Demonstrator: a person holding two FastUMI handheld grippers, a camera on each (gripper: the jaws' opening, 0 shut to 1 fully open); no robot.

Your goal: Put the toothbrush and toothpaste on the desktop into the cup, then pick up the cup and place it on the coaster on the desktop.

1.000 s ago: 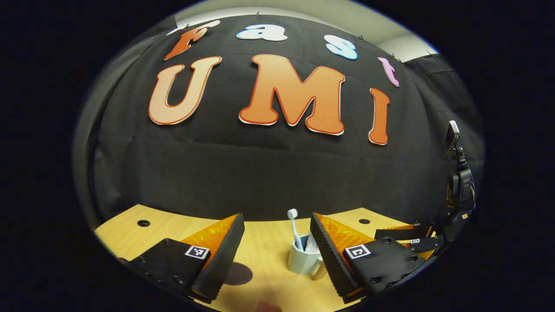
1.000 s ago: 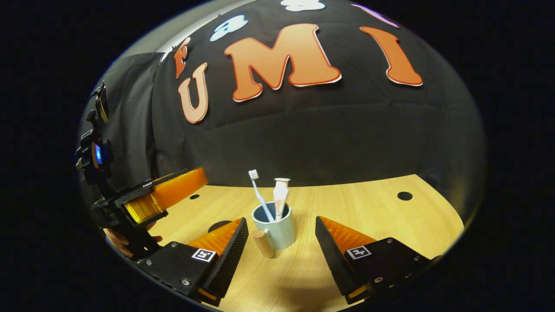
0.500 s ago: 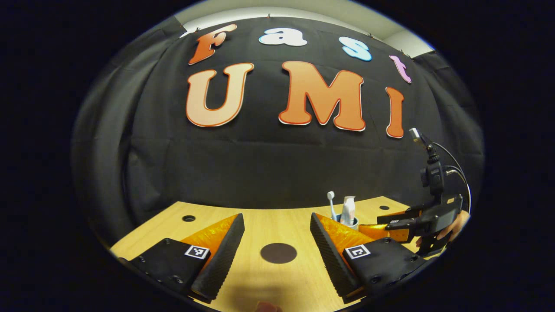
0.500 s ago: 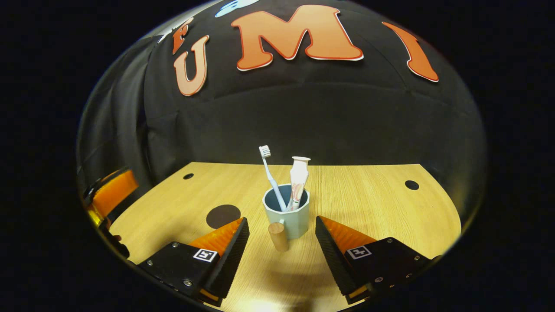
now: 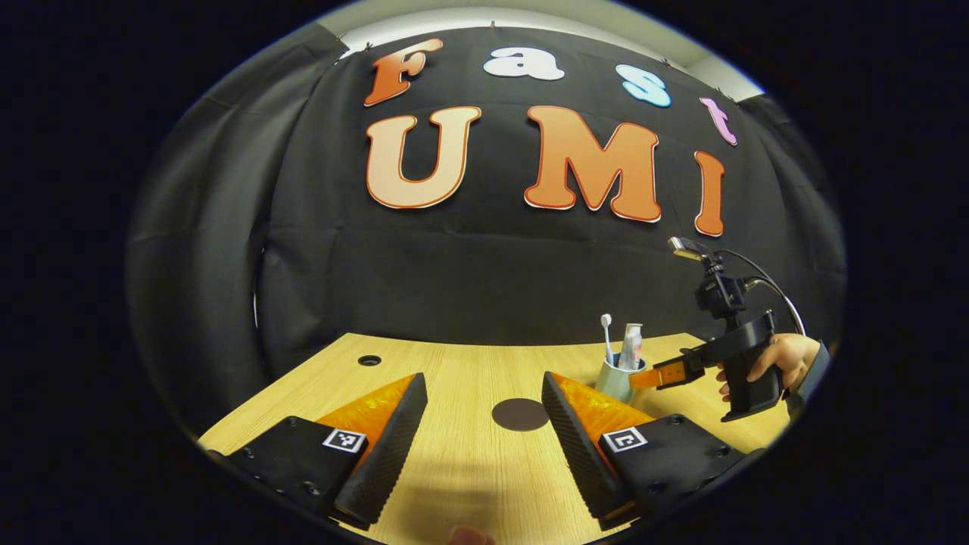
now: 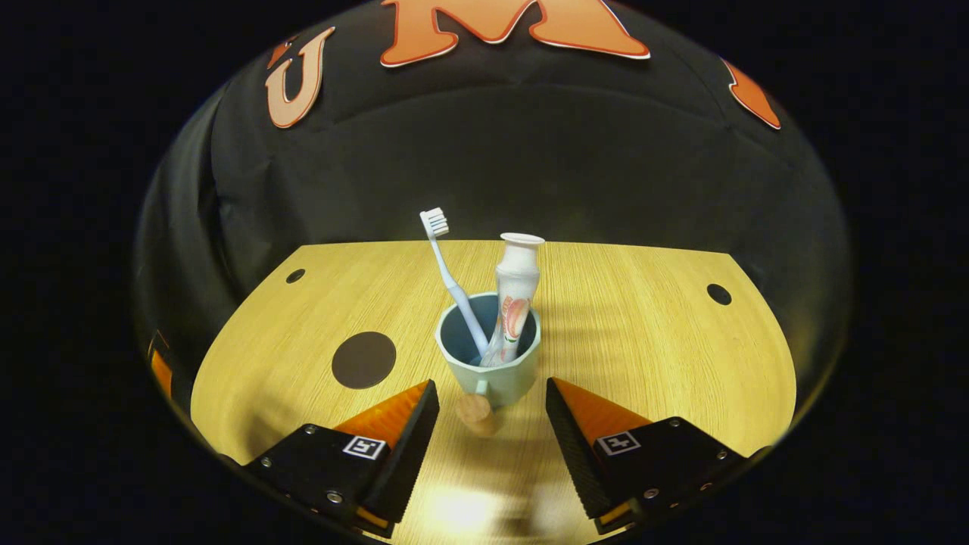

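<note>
My right gripper (image 6: 490, 424) is spread wide, holding nothing, and the cup's wooden handle (image 6: 475, 412) sits just ahead between my fingers. The cup (image 6: 490, 363) stands upright on the desktop (image 6: 643, 325), toothbrush (image 6: 453, 280) and toothpaste (image 6: 515, 295) leaning inside it. The dark round coaster (image 6: 364, 359) lies left of the cup, apart from it. My left gripper (image 5: 484, 435) is wide open too, empty, with the coaster just beyond.
</note>
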